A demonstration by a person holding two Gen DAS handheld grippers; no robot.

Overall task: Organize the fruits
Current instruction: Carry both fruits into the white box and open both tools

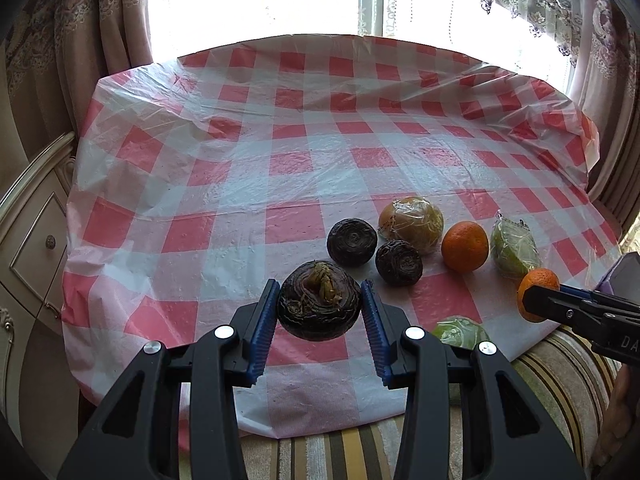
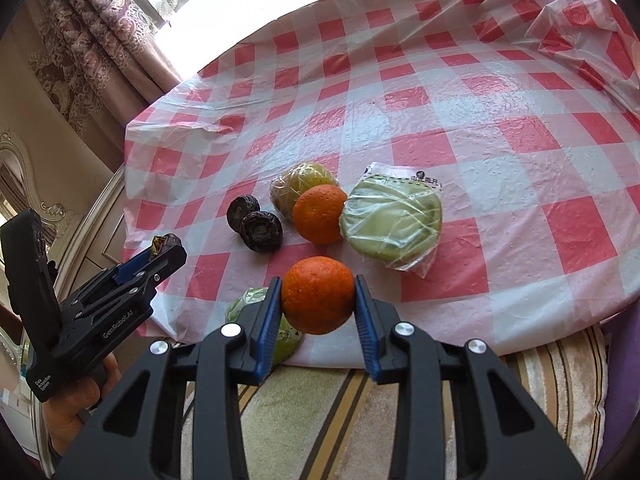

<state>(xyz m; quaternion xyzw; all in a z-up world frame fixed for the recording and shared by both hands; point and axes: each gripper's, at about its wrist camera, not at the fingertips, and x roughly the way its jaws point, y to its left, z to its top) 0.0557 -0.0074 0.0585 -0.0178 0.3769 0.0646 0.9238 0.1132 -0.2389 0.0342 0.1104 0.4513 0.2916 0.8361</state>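
Both hands are loaded here. The left gripper (image 1: 320,312) has its blue fingers (image 1: 266,320) pressed on either side of a dark water chestnut (image 1: 319,302), sprout tip facing the camera, held up off the desk (image 1: 240,184) with its red-and-white checked plastic cover. The right gripper (image 2: 318,304) is doing the same with an orange (image 2: 318,294), pinched between its two fingers (image 2: 366,320) and lifted clear of the cover.

Everything else sits just past the fingertips. Ahead of the left fingers and a bit to their right are two more water chestnuts (image 1: 352,242) (image 1: 399,263), close together and nearly touching. Behind those is a yellowish fruit in cling wrap (image 1: 411,224), and to the right of it a second orange (image 1: 465,246) and a green wrapped fruit (image 1: 513,250).

From the right wrist view that second orange (image 2: 320,214) lies straight ahead of the fingers, pressed up against the big green wrapped fruit (image 2: 391,224) on its right, and it overlaps the yellowish one (image 2: 298,184) behind it. The two chestnuts (image 2: 256,222) are off to the left of the fingers. One more green wrapped fruit (image 2: 250,300) peeks out right behind the left-hand finger of the right gripper, near the desk's front edge.

Below the desk edge there's a striped cushion (image 2: 360,420), and patterned curtains (image 1: 80,40) hang by the window.
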